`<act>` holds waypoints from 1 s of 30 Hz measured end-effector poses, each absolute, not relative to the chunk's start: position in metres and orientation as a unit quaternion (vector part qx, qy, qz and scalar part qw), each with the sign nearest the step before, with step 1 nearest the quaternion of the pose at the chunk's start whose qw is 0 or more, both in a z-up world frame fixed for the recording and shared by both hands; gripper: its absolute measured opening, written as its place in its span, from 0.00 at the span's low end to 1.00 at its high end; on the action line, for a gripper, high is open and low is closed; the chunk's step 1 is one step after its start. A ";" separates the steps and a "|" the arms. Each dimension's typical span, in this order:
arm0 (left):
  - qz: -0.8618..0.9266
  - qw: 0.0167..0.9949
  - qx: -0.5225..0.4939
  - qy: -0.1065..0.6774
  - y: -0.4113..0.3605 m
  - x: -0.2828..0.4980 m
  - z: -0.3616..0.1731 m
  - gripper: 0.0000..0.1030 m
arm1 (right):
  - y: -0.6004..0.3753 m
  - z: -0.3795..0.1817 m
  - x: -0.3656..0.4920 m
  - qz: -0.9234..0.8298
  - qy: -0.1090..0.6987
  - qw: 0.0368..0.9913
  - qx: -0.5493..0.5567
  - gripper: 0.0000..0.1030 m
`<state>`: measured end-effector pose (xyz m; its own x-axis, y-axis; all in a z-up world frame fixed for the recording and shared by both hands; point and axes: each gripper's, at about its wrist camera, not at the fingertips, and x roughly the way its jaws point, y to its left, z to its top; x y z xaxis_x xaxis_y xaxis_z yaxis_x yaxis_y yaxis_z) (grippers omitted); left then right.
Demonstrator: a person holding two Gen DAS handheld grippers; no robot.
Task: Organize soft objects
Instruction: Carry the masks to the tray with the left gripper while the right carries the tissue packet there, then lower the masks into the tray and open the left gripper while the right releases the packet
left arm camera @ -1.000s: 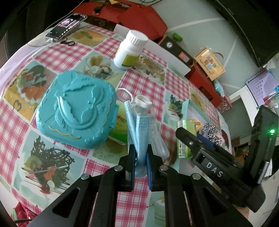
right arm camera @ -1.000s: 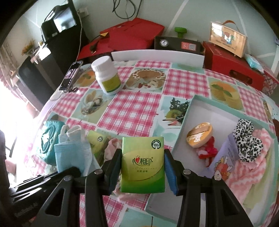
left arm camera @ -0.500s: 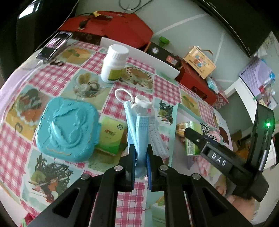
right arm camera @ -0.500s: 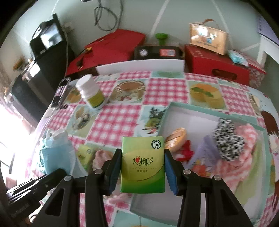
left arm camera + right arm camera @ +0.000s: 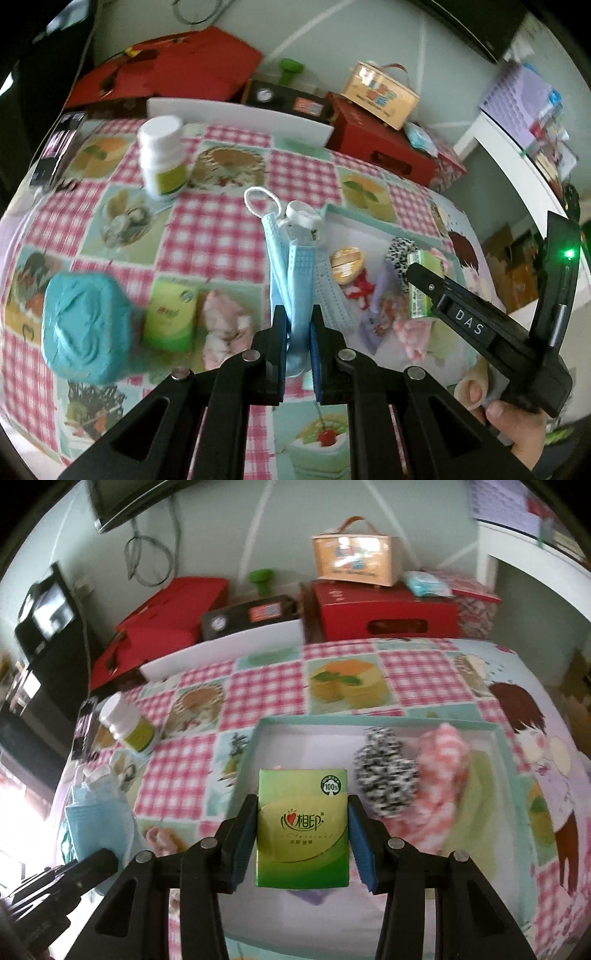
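My left gripper [image 5: 298, 325] is shut on a bundle of blue face masks [image 5: 295, 269], held upright above the table near the left edge of a shallow teal-rimmed box [image 5: 258, 746]. My right gripper [image 5: 302, 823] is shut on a green tissue pack [image 5: 302, 827] and holds it over the box; it also shows in the left wrist view [image 5: 419, 284]. In the box lie a black-and-white scrunchie [image 5: 384, 771], a pink checked cloth [image 5: 439, 775] and a gold compact [image 5: 347, 262]. A second green tissue pack [image 5: 171, 319] and a pink cloth [image 5: 221, 328] lie on the table.
A teal plastic case [image 5: 85, 328] sits at the left of the checked tablecloth. A white pill bottle [image 5: 160, 158] stands at the back left, a phone [image 5: 55, 147] beyond it. Red boxes [image 5: 384, 613] and a white board [image 5: 240, 114] line the far edge.
Both grippers have moved right with their loads. The tissue pack has gone from beside the box to over it; the masks have come up to the box's left edge.
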<state>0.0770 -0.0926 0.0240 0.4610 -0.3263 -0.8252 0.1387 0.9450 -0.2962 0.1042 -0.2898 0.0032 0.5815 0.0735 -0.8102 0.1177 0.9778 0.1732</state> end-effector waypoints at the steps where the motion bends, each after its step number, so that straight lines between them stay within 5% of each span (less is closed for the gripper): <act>1: -0.143 0.849 -0.089 0.501 -0.098 0.079 0.025 0.11 | -0.299 0.004 0.103 -0.024 0.455 0.883 0.111 0.48; 30: -0.217 0.780 -0.018 0.587 -0.178 0.077 -0.038 0.11 | -0.416 -0.009 0.072 -0.187 0.477 0.839 0.183 0.48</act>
<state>0.0769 -0.1780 -0.0376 0.2161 -0.3600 -0.9076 0.3182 0.9048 -0.2832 0.0720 -0.4161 -0.0093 0.4752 -0.1396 -0.8687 0.4882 0.8633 0.1283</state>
